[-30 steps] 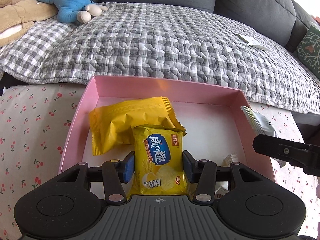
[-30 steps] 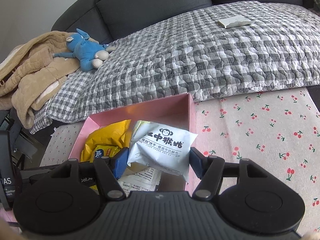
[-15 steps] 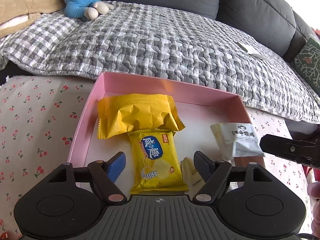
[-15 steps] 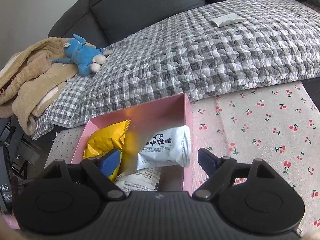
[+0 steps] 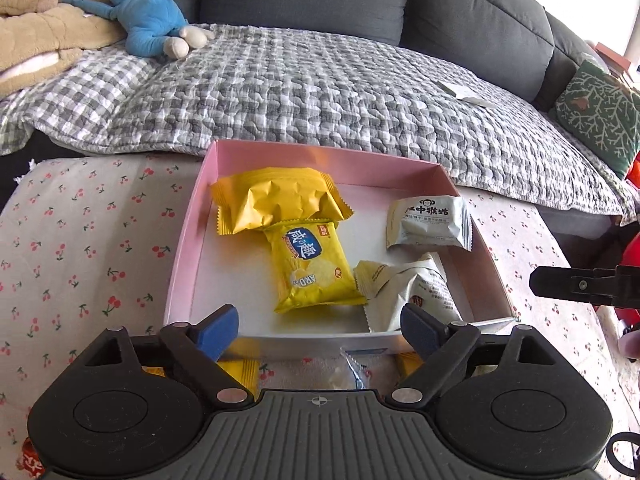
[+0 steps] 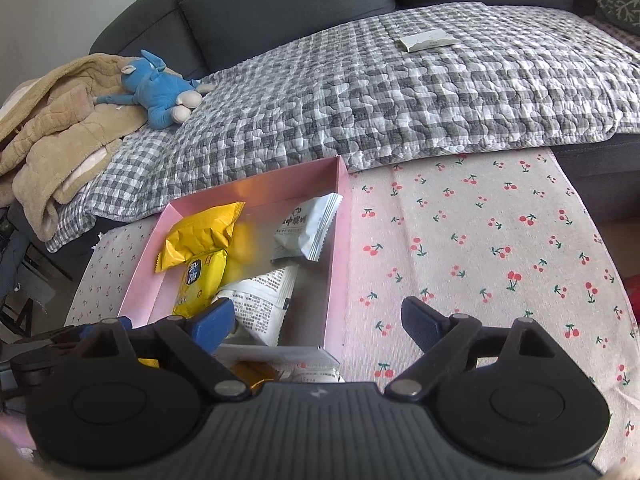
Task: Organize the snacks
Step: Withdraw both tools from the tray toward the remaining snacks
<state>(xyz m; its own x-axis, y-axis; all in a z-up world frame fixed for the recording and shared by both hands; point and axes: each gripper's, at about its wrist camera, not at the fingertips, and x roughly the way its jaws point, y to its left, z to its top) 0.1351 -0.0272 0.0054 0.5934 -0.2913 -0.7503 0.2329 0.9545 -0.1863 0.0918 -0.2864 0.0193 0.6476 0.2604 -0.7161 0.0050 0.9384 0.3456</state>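
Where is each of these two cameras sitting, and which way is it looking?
Left wrist: on the left gripper, looking forward and down into the pink box; its own open fingers show, and the right gripper's finger at the right edge.
Right wrist: on the right gripper, facing the box's right wall and the cherry-print cloth; open fingers show.
Shared: box, snacks, sofa, blue plush toy.

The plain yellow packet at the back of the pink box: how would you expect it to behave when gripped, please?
The plain yellow packet looks puffed and creased, so it would probably crumple and give. It seems light for its size. Its glossy film might slip between pads.
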